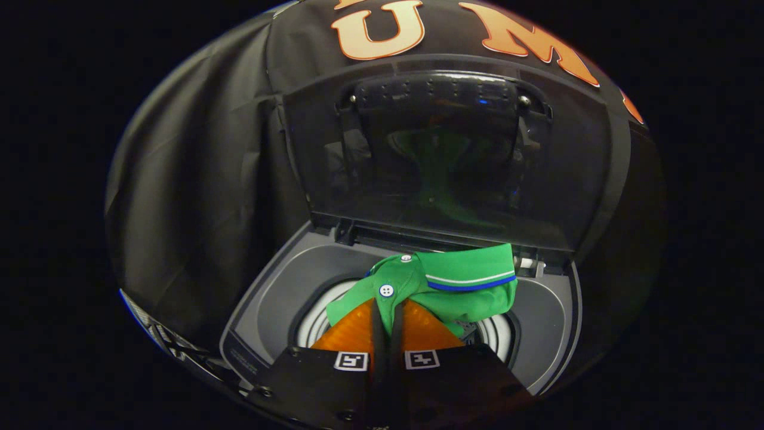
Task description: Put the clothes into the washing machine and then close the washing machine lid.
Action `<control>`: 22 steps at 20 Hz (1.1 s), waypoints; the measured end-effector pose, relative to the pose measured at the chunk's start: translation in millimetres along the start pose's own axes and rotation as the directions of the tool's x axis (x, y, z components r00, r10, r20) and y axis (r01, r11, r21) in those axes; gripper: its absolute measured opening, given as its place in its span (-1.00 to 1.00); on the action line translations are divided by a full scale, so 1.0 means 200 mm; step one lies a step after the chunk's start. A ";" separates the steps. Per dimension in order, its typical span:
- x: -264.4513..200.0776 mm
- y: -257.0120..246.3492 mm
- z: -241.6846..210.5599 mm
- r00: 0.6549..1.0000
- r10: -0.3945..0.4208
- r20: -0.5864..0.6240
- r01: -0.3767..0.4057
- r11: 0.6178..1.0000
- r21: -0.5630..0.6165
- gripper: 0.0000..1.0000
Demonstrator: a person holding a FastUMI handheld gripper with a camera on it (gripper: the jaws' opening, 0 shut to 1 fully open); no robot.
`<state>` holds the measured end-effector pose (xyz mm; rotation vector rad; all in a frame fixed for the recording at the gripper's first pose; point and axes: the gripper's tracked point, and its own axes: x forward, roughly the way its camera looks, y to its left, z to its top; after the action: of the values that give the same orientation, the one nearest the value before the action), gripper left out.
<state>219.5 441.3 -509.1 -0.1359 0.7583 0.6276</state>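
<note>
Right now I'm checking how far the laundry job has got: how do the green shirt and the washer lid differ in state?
The green shirt is soft, bright and crumpled, pinched in the claw over the drum opening; the washer lid is rigid, dark and glossy, standing raised behind it. The shirt hangs above the drum, not yet dropped in; the lid is not yet closed. Both are unfinished steps.

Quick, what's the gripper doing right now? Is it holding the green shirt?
Gripper: closed, its orange fingers pinching the green shirt over the washing machine tub, with the lid up.
</note>
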 end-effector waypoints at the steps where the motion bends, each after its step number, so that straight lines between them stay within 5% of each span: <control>1: 0.02 -0.01 -0.02 1.000 -0.004 -0.017 0.004 1.000 -0.006 -0.81; 3: 0.05 -0.02 -0.09 0.998 -0.011 -0.069 0.011 1.000 0.001 -0.60; 9: -0.05 -0.04 -0.09 0.997 -0.049 -0.059 0.053 0.996 0.067 0.82; 14: -0.23 -0.01 -0.03 0.999 -0.036 -0.040 0.042 0.986 0.163 0.92; 18: -0.50 0.01 0.22 0.993 -0.056 0.101 0.038 0.984 0.173 0.98; 22: -0.83 0.02 0.57 0.948 -0.088 0.305 0.048 0.990 0.136 0.97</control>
<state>193.2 402.5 -313.3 0.0541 0.4839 0.5177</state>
